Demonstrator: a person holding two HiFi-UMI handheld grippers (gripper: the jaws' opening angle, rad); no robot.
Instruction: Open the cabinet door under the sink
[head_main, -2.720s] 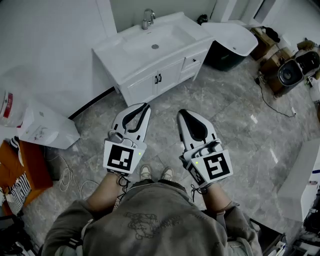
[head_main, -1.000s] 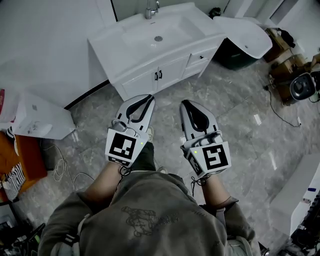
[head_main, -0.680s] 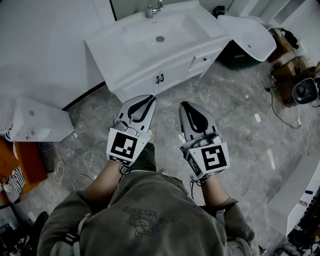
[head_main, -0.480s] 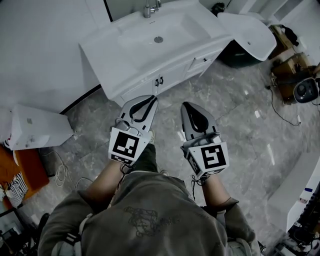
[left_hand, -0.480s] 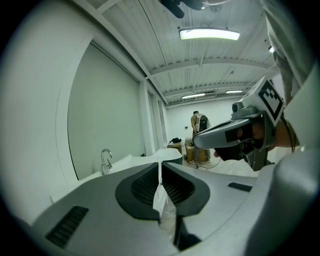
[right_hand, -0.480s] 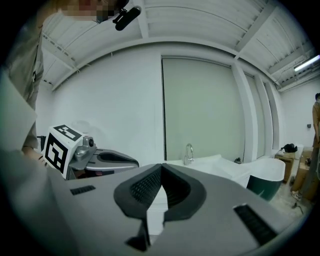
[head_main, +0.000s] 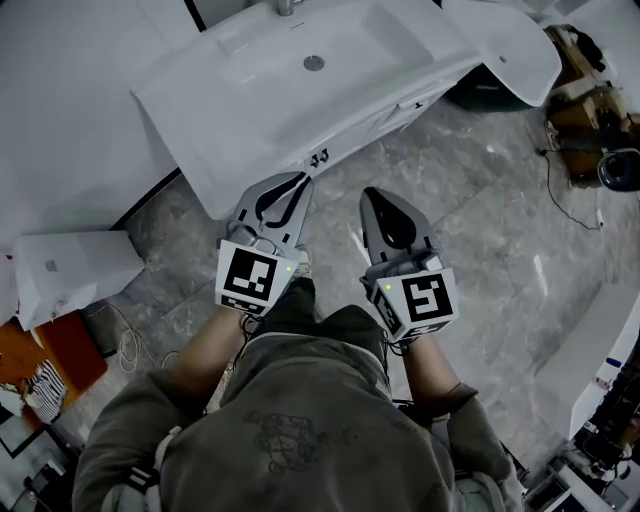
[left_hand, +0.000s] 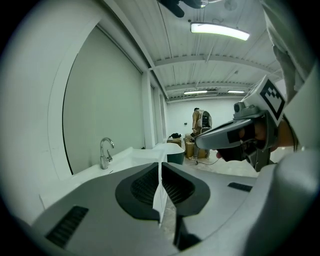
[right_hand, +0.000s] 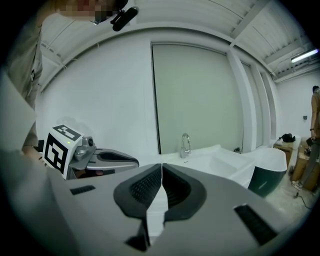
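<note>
Evidently standing right against the white rectangular vanity sink (head_main: 200, 105), holding the grey left gripper (head_main: 300, 179) and the grey right gripper (head_main: 370, 193) side by side, both clenched on nothing, probably readying a downward reach. Peeking out beneath the countertop overhang, just ahead of the left gripper's tip: the white cabinet door (head_main: 334, 146), showing small dark handles (head_main: 320, 157), seemingly sitting flush and unopened.
</note>
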